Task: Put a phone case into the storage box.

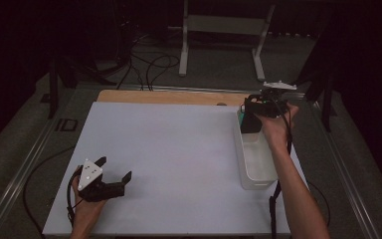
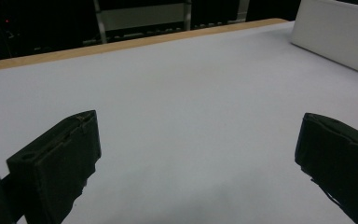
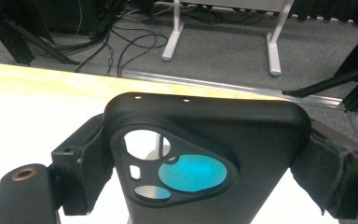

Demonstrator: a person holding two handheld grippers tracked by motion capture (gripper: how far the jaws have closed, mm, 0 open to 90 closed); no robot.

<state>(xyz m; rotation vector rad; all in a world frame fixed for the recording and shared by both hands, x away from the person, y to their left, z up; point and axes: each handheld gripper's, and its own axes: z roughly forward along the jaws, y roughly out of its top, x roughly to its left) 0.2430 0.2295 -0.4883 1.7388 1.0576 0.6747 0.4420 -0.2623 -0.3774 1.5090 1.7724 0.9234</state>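
My right gripper (image 1: 251, 112) is at the far right of the table, shut on a black phone case (image 1: 250, 123) and holding it upright over the far end of a clear plastic bin (image 1: 256, 167). In the right gripper view the case (image 3: 205, 119) spans the gap between both pads (image 3: 81, 158), and something teal (image 3: 192, 173) shows through its camera cut-out. My left gripper (image 1: 115, 168) rests near the front left of the white mat (image 1: 169, 144). It is open, and in the left gripper view there is nothing between its fingers (image 2: 58, 163).
The bin runs along the mat's right edge, and its white wall (image 2: 335, 39) shows in the left gripper view. A strip of wooden tabletop (image 1: 169, 96) lies beyond the mat. On the floor behind stand a white frame (image 1: 224, 25) and loose cables (image 1: 149, 64).
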